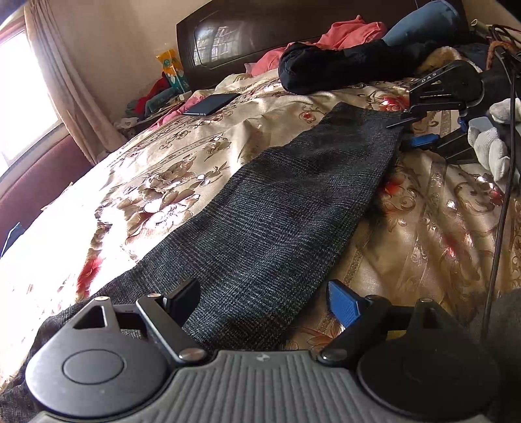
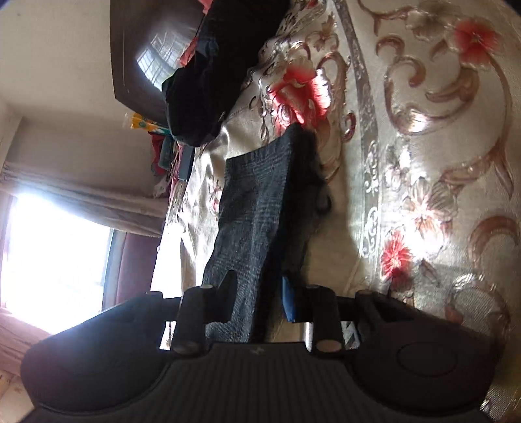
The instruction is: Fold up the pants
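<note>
Dark grey pants [image 1: 276, 201] lie as a long folded strip on the floral bedspread [image 1: 162, 156], running away from my left gripper. My left gripper [image 1: 263, 302] is open wide at the near end, its black and blue pads on either side of the cloth and not pressing it. At the far end is my right gripper [image 1: 412, 131], held by a gloved hand [image 1: 491, 146]. In the right wrist view, rolled sideways, the right gripper [image 2: 259, 301] has the pants [image 2: 257, 201] between its pads. A gap shows at the blue pad, so it is open.
A black rolled garment [image 1: 325, 68], pink clothes [image 1: 345, 32] and a blue pillow [image 1: 423, 22] lie by the dark headboard [image 1: 228, 39]. A dark phone [image 1: 211, 104] rests on the bed at the back left. Cables [image 1: 501, 195] hang on the right. A bright window is at the left.
</note>
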`<act>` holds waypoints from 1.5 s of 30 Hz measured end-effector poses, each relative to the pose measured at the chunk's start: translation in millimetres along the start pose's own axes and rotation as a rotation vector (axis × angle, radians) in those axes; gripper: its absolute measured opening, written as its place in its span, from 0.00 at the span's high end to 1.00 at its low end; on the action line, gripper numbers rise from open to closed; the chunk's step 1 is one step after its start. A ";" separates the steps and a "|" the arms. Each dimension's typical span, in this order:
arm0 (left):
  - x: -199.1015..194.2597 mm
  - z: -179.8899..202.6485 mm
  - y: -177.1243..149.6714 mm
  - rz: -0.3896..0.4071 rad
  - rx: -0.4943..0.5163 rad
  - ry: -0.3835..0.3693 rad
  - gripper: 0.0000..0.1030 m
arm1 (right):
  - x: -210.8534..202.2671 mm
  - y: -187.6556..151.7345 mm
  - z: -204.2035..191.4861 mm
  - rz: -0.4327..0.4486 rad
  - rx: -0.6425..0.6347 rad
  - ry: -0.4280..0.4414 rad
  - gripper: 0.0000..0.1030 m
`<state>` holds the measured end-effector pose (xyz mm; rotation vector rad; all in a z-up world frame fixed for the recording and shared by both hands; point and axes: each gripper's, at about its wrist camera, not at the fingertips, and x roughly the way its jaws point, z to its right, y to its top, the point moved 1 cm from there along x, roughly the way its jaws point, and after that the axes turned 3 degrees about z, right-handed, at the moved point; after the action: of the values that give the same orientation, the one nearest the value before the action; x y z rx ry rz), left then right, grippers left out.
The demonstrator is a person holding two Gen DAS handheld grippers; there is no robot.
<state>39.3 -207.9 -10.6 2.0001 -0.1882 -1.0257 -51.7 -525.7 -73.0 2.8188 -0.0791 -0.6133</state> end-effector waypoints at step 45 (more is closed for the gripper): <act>-157.9 -146.1 -110.6 0.066 -0.573 0.269 0.00 | 50.5 -272.5 -313.8 -0.283 -0.869 0.392 0.94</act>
<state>16.5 26.8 43.4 1.5687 0.1695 -0.6605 124.3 -193.9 112.0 2.0427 0.5323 -0.0770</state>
